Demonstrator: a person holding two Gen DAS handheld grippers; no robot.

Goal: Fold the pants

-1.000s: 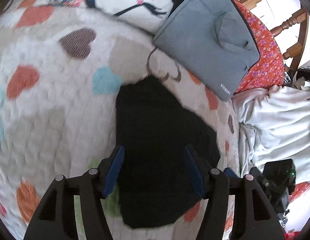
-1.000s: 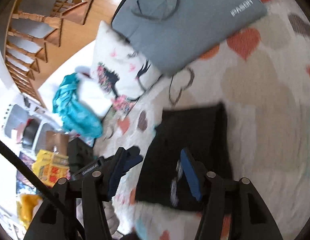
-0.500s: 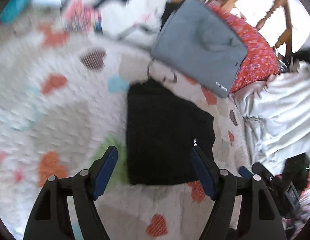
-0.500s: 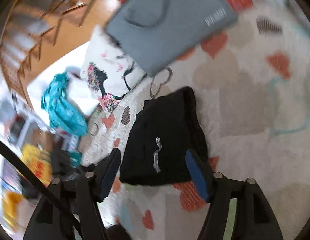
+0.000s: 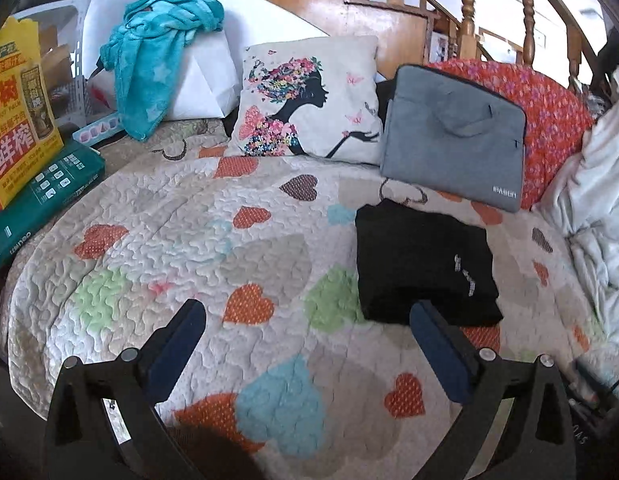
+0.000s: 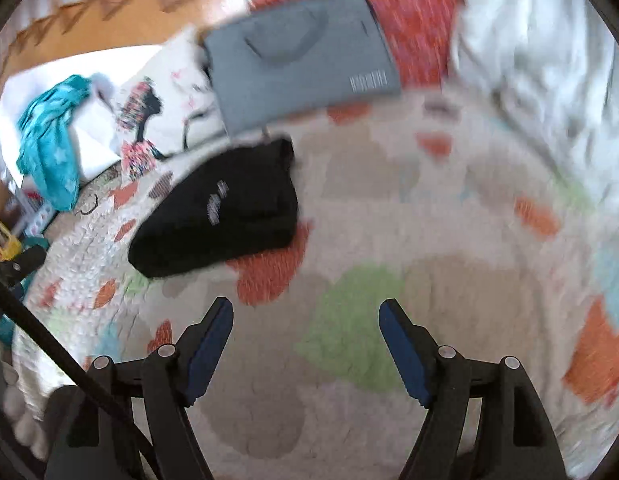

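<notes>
I am seeing the black pants (image 5: pixel 423 266) lying folded, seemingly finished, on the heart-patterned quilt (image 5: pixel 213 248). I am holding both the left gripper (image 5: pixel 305 330) and the right gripper (image 6: pixel 305 330) with fingers wide and empty.

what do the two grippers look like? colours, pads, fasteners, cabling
Both match: the left gripper and right gripper have matte black angular plastic bodies, two tapering fingers lined inside with dark blue pads, and round silver screw heads at the finger bases. A black cable crosses the right wrist view's left edge. No visible markings.
</notes>
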